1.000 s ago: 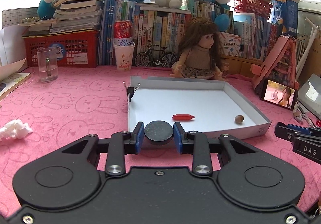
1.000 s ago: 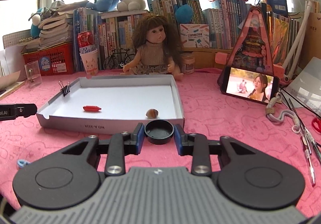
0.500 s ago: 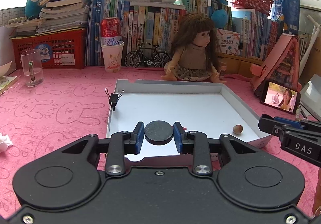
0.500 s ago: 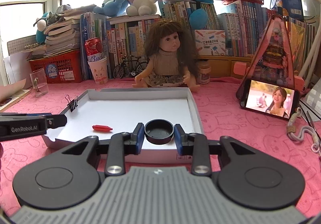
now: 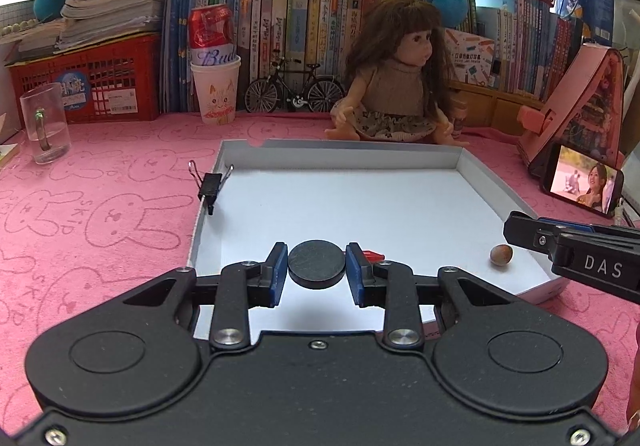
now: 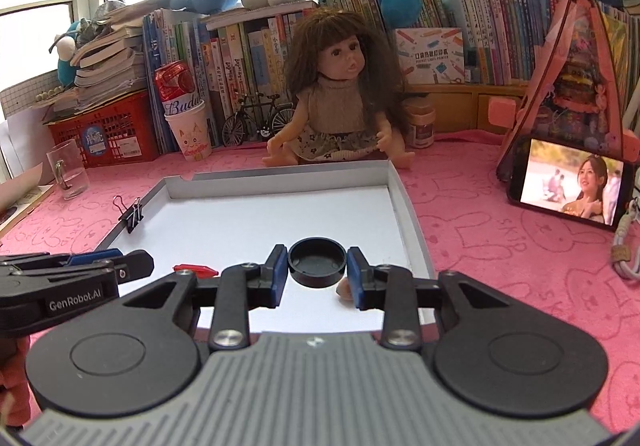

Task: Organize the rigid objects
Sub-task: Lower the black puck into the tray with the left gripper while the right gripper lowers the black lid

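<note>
The left gripper (image 5: pixel 317 265) is clamped on a flat black disc (image 5: pixel 317 263), its blue pads touching the disc's left and right edges at lower centre of the left wrist view; the disc lies level, broad face up, with no long axis to speak of. It hangs over the near part of a shallow white tray (image 5: pixel 472 182). Just right of the right pad a small red piece (image 5: pixel 373 255) peeks out, its long axis running left to right across the frame, and a brown nut (image 5: pixel 501 255) lies on the tray floor at lower right. A black binder clip (image 5: pixel 211 186) grips the tray's left wall, handles pointing up and left. The right gripper (image 6: pixel 317 265) is closed on a black round cap (image 6: pixel 317 261), hollow side up, above the same tray (image 6: pixel 404 202) near its right wall. In that view the red piece (image 6: pixel 196 269) lies at left of the pads, again lengthwise left to right, and the binder clip (image 6: pixel 132 215) sits on the left rim. Beyond the tray a doll (image 6: pixel 340 102) sits facing the camera on the pink cloth (image 6: pixel 500 246).
</note>
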`<state>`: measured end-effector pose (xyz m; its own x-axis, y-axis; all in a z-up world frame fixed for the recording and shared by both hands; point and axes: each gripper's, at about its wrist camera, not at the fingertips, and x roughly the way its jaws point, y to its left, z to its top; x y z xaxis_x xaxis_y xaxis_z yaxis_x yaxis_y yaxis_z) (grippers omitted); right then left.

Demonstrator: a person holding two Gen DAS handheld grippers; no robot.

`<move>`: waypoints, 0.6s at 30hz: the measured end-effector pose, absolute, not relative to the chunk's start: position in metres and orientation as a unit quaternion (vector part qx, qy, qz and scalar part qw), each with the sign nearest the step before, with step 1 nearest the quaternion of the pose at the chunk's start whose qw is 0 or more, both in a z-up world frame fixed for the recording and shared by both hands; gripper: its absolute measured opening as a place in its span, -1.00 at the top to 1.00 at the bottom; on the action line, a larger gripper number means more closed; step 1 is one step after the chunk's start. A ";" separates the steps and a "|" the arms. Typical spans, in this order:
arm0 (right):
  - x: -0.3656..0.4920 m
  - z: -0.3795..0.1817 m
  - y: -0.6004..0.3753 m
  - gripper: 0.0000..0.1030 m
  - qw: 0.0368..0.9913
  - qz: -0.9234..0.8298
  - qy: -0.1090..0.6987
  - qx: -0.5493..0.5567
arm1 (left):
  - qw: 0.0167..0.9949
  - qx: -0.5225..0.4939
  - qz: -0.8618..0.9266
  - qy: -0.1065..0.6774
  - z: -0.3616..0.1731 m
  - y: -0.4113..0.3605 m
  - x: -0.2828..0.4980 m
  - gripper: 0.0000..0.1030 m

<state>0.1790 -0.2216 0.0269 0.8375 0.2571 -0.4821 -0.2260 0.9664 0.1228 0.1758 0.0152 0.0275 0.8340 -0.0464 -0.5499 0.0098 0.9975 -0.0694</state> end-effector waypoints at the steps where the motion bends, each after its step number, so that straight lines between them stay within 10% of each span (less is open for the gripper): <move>1: 0.181 0.025 -0.222 0.28 0.957 0.124 0.259 0.034 | 0.957 -0.030 -0.013 0.287 0.025 0.015 0.178 0.42; 18: 0.202 0.010 -0.218 0.28 0.950 0.117 0.286 0.038 | 0.955 -0.025 -0.025 0.296 0.009 0.010 0.215 0.42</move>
<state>0.2021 -0.2183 0.0104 0.8092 0.2430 -0.5349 -0.2000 0.9700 0.1381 0.2146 0.0097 0.0092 0.8234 -0.0621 -0.5640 0.0320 0.9975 -0.0631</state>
